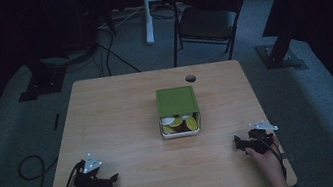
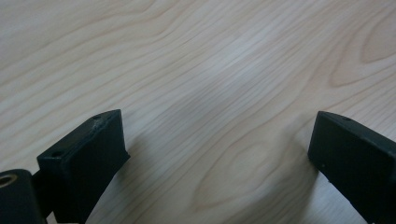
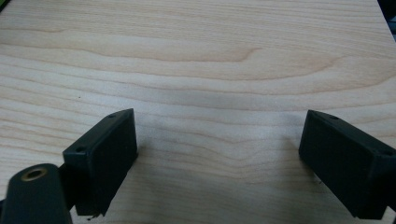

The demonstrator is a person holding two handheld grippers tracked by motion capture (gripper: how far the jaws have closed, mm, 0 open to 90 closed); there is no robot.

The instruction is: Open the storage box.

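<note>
Nothing's really started yet. Box (image 1: 179, 113) sits mid-table, green lid (image 1: 176, 101) slid halfway back, chips showing. Left gripper (image 1: 98, 181) rests at 7 o'clock, right gripper (image 1: 249, 143) at 5, both spread wide and empty, well apart from it.

The high view looked forward and down on the whole table (image 1: 125, 130) from six o'clock, while both gripper views sat close over that same wood (image 2: 196, 70), facing twelve.
</note>
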